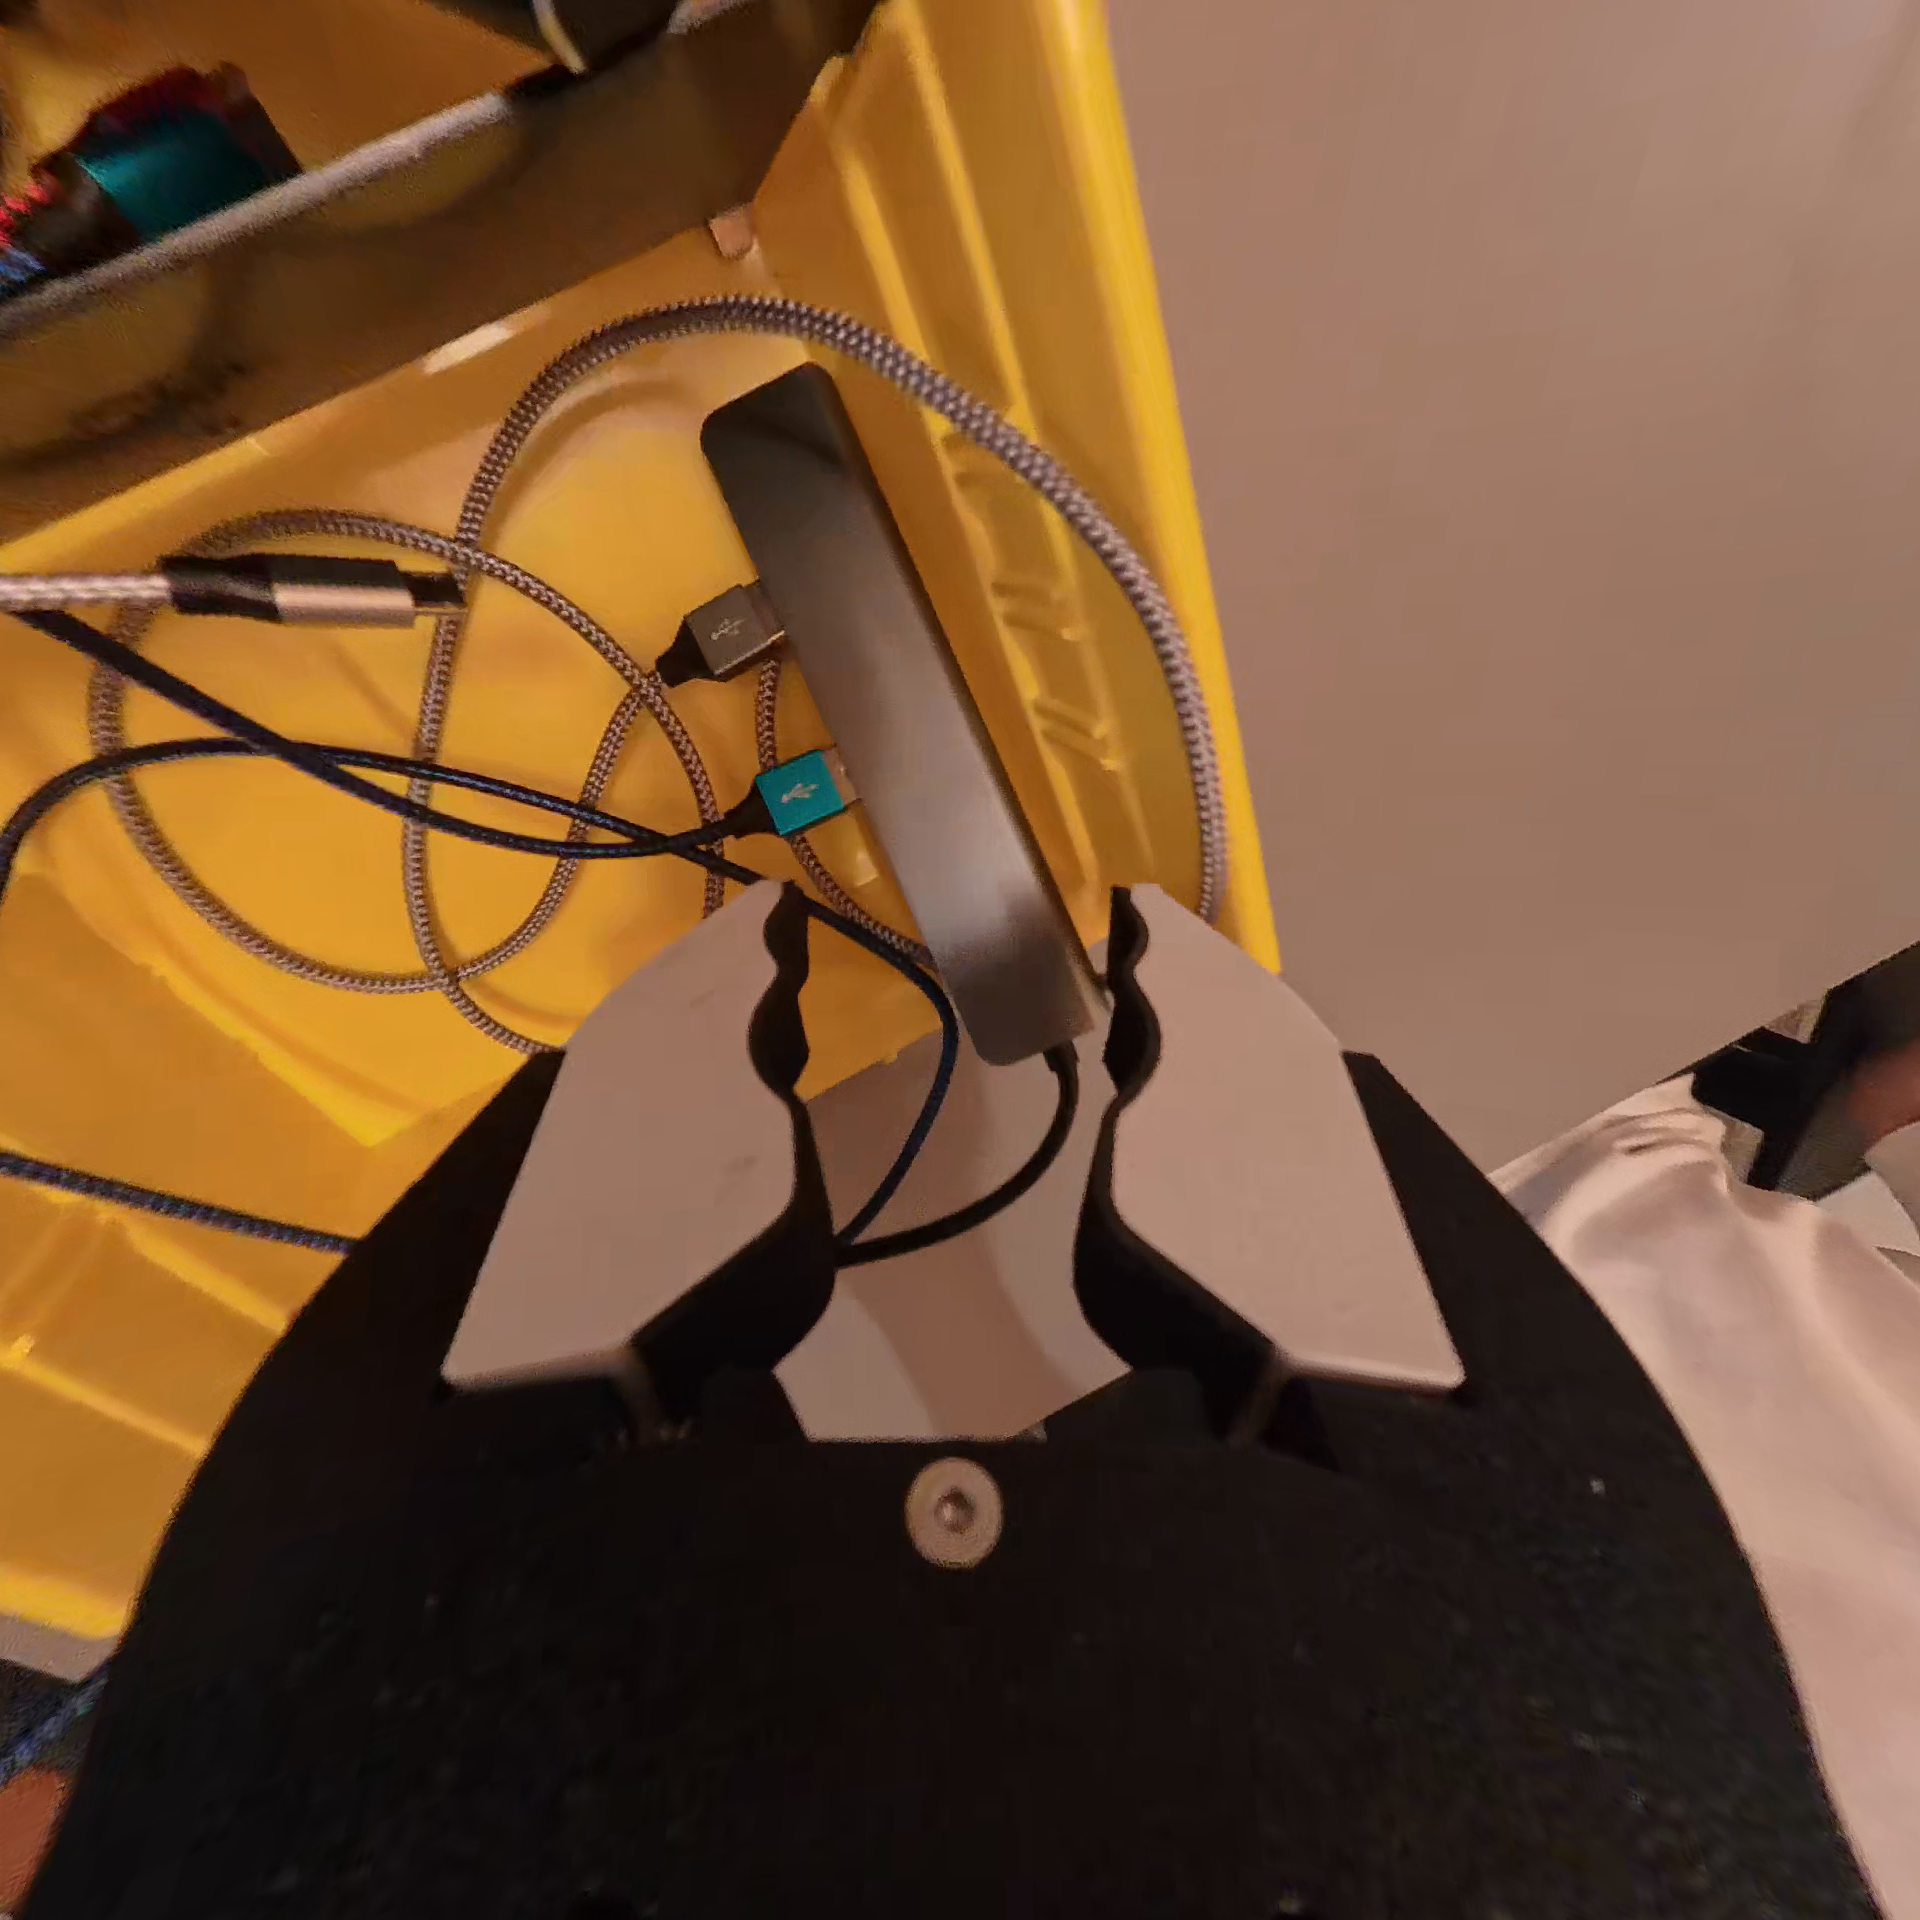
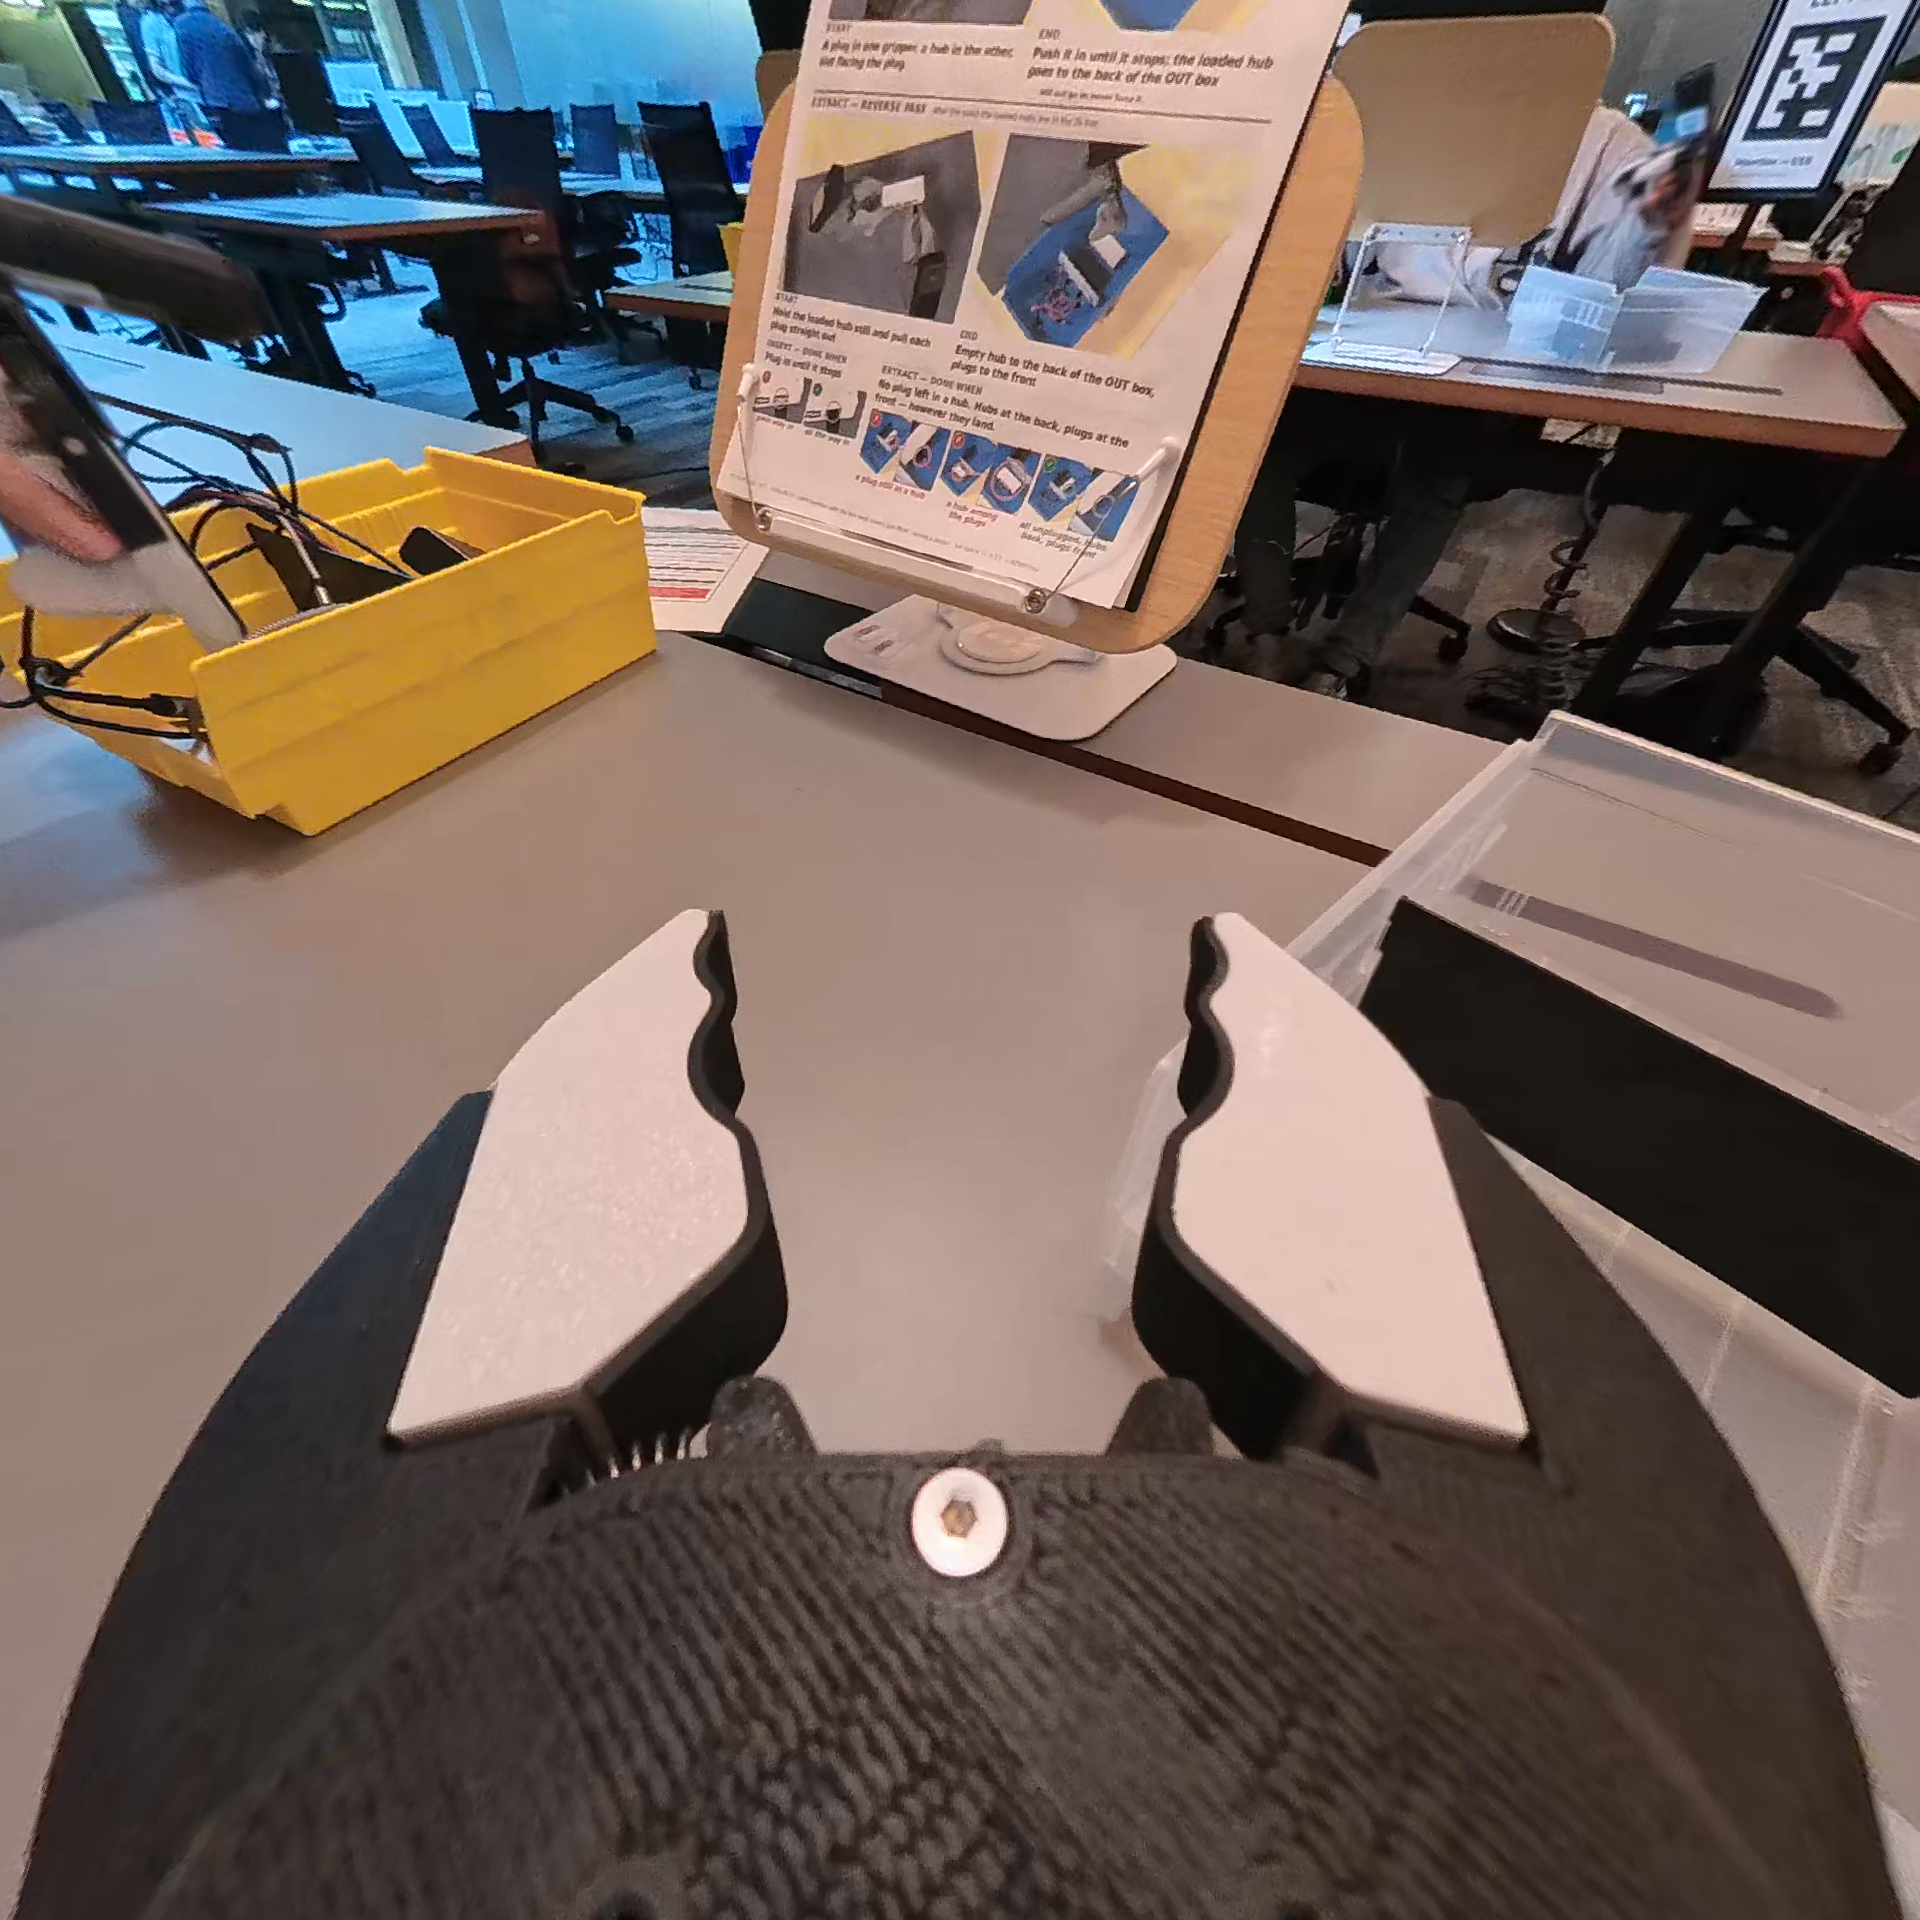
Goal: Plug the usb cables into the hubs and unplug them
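One USB hub (image 1: 883, 707), a long dark grey bar, lies in the yellow bin (image 1: 260, 935) along its right wall. Two plugs sit in the hub's side: a grey USB plug (image 1: 727, 634) and a teal USB plug (image 1: 805, 795). A third connector, a silver plug (image 1: 332, 594) on a braided grey cable (image 1: 1091, 499), lies loose on the bin floor to the left, apart from the hub. The braided cable coils in loops around the hub, and thin dark cables (image 1: 312, 769) cross over it.

The left hand-held gripper (image 1: 951, 914) hovers at the hub's near end with its fingers spread; the hub's end and its short black tail cord (image 1: 1029, 1153) lie between them, and the right finger looks close to the hub's corner, though contact cannot be judged.

The right wrist view shows none of these plugs clearly. It shows the yellow bin (image 2: 416, 665) from outside, standing on the grey desk (image 2: 831, 831), with dark cables spilling over its left end. The right hand-held gripper (image 2: 961, 935) is spread wide over the bare desk, holding nothing. A sheet of instructions (image 2: 987, 312) stands on a wooden stand behind, and a clear plastic box (image 2: 1558, 790) holding a black slab (image 2: 1621, 1091) sits at the right.
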